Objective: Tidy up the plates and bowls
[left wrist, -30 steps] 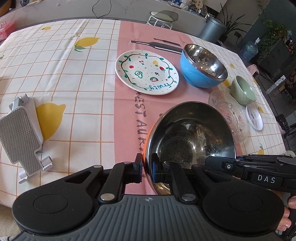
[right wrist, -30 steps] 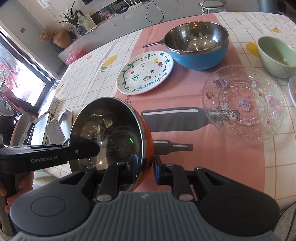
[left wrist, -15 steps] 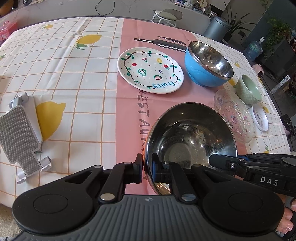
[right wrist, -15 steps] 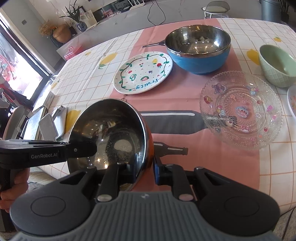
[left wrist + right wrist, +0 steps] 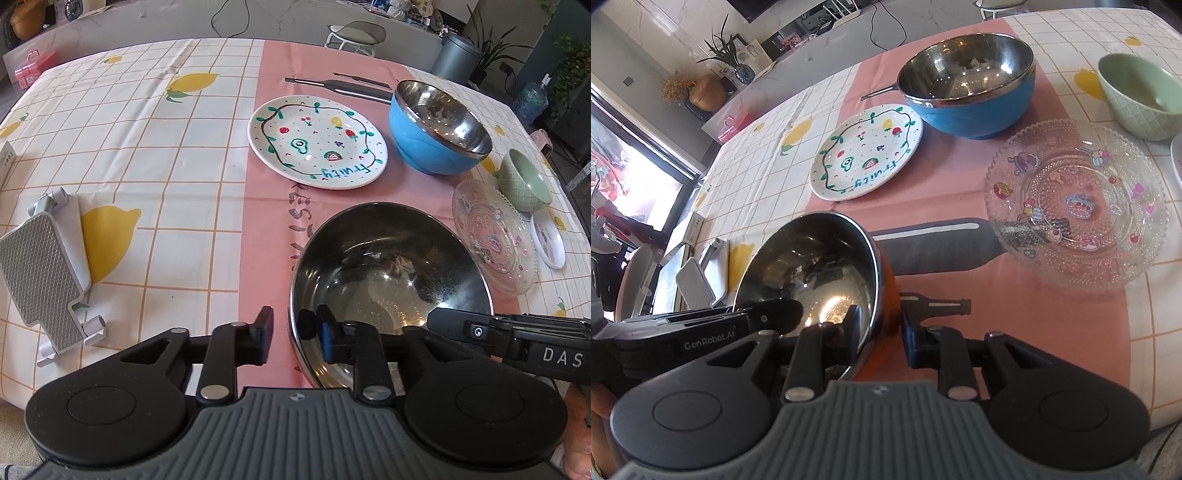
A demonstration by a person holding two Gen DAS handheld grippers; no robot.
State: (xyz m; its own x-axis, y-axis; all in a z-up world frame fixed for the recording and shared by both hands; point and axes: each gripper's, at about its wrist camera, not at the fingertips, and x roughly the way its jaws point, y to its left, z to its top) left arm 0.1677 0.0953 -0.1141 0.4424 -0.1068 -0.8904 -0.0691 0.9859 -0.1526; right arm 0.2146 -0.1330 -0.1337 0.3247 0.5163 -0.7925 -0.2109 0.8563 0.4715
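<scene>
Through the left wrist camera: straddling the near rim of the orange-sided steel bowl [image 5: 388,266] with the left gripper [image 5: 295,328], tongs standing wide, one finger outside the wall and clear of it, the other dipping inside. Resting the bowl on the pink stripe of the tablecloth [image 5: 147,129], near the front edge, showing only bare polished steel and reflections inside. Beyond it, sitting flat on the pink, the white fruit plate [image 5: 317,147], carrying just its painted fruit and lettering. Just right of that plate, standing upright, the blue bowl [image 5: 436,122], its steel lining bare. Lying further right, the patterned glass plate [image 5: 495,240], with the green bowl [image 5: 524,181] just behind it and a small white plate [image 5: 550,240] beside it. Lying well off to the left, a grey stand [image 5: 40,273].

Through the right wrist camera: bracketing the opposite rim of the same bowl [image 5: 812,266] with the right gripper [image 5: 881,328], tongs also parted wide, one finger inside the steel, the other just beside the orange wall, not visibly pinching. Showing glare and mirrored shapes inside. Ahead, lying apart from each other, the fruit plate [image 5: 866,155], blue bowl [image 5: 967,74], glass plate [image 5: 1075,203] and green bowl [image 5: 1141,96].
</scene>
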